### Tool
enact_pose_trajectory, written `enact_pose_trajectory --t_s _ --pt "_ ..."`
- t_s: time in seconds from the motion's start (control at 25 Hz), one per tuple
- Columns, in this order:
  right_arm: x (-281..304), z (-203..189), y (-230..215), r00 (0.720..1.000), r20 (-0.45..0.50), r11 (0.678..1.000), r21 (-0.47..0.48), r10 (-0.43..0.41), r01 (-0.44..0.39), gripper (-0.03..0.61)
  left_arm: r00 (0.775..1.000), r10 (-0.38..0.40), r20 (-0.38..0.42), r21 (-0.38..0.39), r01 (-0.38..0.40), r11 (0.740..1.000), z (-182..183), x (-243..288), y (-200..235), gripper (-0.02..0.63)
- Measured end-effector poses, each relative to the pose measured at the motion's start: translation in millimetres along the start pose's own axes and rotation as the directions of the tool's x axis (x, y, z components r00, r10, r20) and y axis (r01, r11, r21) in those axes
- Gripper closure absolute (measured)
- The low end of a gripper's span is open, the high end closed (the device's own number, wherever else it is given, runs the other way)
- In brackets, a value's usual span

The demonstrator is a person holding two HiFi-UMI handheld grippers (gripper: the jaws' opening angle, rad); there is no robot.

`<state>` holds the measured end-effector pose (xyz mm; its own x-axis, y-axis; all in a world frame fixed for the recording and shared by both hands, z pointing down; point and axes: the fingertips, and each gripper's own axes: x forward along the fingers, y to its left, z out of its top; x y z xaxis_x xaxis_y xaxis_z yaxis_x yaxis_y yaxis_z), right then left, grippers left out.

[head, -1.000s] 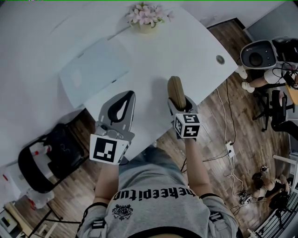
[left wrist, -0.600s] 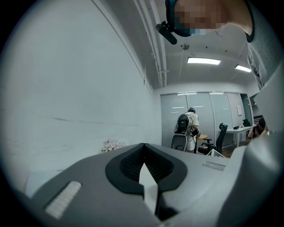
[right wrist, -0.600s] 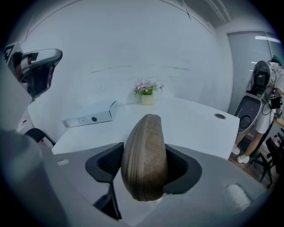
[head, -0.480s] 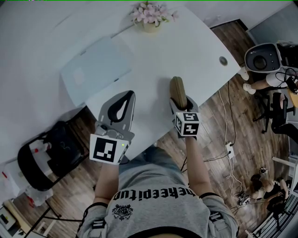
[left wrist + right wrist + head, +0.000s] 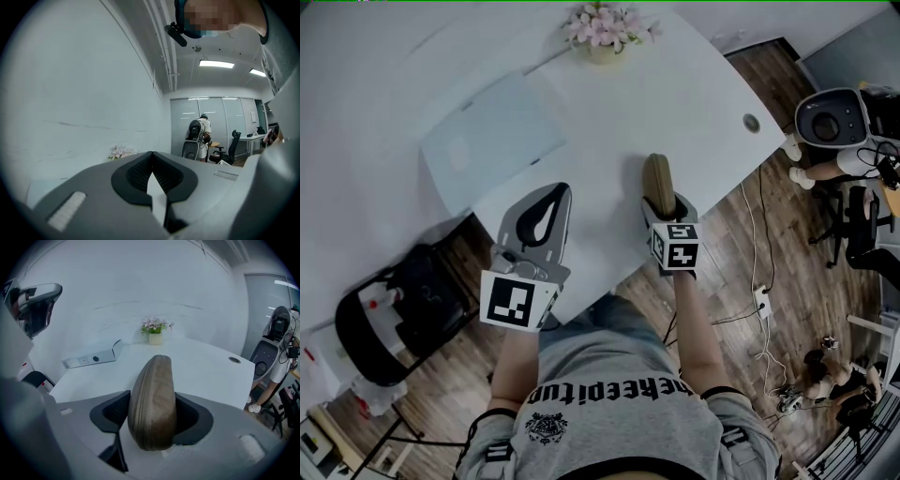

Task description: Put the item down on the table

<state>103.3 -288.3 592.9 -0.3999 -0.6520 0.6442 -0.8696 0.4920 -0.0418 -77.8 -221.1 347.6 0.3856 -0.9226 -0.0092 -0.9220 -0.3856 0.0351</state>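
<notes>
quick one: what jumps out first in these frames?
The brown oval item stands out first, clamped upright in the right gripper at the near edge of the white table. Beside it is the left gripper, jaws shut on nothing. A small pot of pink flowers stands at the table's far end, with a flat white box nearer and to the left in the head view.

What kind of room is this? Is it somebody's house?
Probably an office or lab, not a house. There's a big white table, a black office chair on the wooden floor, and glass walls under long ceiling lights.
</notes>
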Motion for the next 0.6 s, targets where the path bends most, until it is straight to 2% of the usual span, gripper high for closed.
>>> enact_pose_trajectory --t_s 0.36,0.6 --pt "1 -1 3 1.0 -0.027 1.0 -0.013 -0.005 0.005 0.295 0.999 -0.035 0.001 -0.005 0.035 0.999 -1 7 0 0.595" --pt "-6 5 7 1.0 -0.002 1.0 0.008 0.0 0.0 0.293 0.998 -0.068 -0.005 -0.002 0.068 0.998 -3 13 -1 0.595"
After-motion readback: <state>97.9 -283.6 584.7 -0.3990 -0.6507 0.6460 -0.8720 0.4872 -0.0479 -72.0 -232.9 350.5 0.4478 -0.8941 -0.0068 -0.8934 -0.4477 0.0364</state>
